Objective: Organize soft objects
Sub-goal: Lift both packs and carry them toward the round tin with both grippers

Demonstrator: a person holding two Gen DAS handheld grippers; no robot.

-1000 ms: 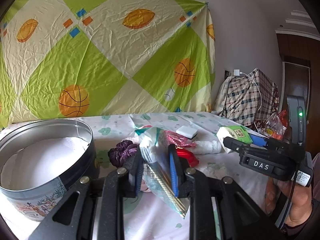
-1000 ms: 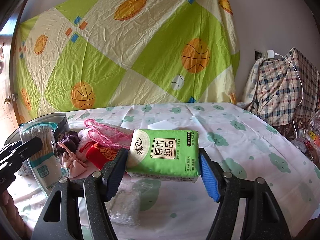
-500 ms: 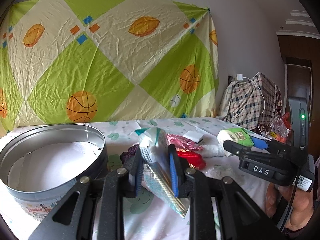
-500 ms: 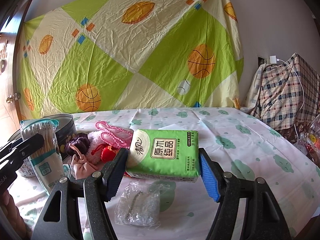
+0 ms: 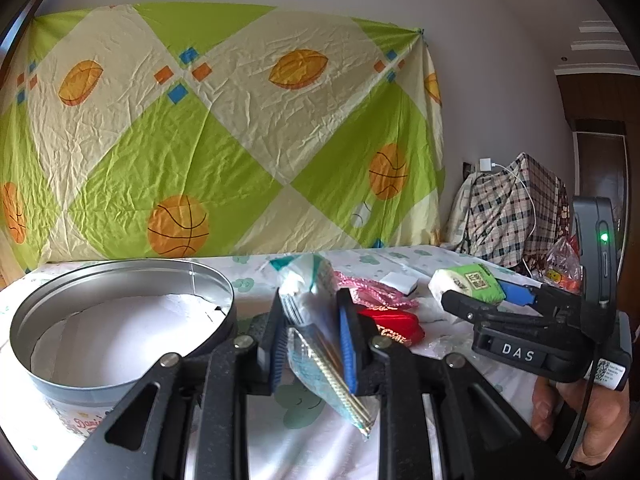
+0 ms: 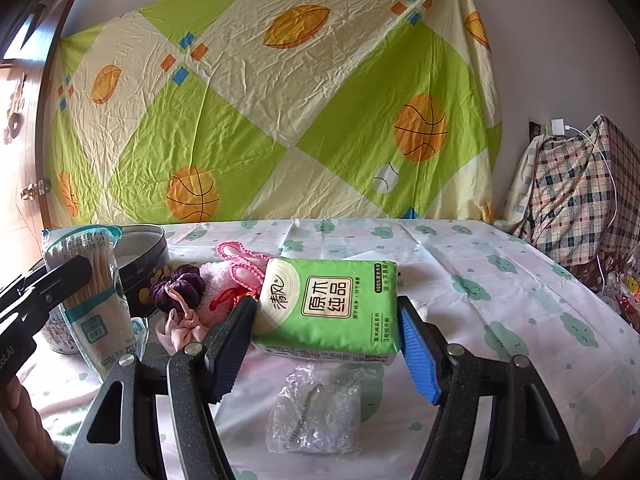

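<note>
**Two items in the jaws, nothing in the tin yet**

Two things are mid-carry right now and that's about it for progress, as far as I can see. The left gripper (image 5: pixel 314 344) has its jaws pinched narrow around a clear plastic packet of cotton swabs (image 5: pixel 320 344), sitting dead centre of the left wrist view. The right gripper (image 6: pixel 326 344) has its jaws spread fairly wide and clamped on both ends of a green plastic-wrapped tissue pack (image 6: pixel 328 308), held up off the surface.

The round metal cookie tin (image 5: pixel 48 360) fills the lower left of the left wrist view, and all I can see inside it is a white paper lining. My guess is that's where stuff goes, so I'd call the sorting barely started.

What's left on the cloud-print bed sheet (image 6: pixel 500 280):
- a dark purple scrunchie (image 6: pixel 180 286), centre left in the right wrist view
- a pale pink bow-shaped fabric piece (image 6: pixel 180 322) just below it
- a pink crocheted item (image 6: pixel 240 260) behind the tissue pack
- a red fabric pouch (image 5: pixel 394 326), just right of centre in the left wrist view
- a crinkled clear plastic bag (image 6: pixel 316 412) at lower centre, below the tissue pack
- a small white block (image 5: pixel 398 280) further back; can't tell what it is

So roughly two held, several waiting, zero visibly stowed.
</note>
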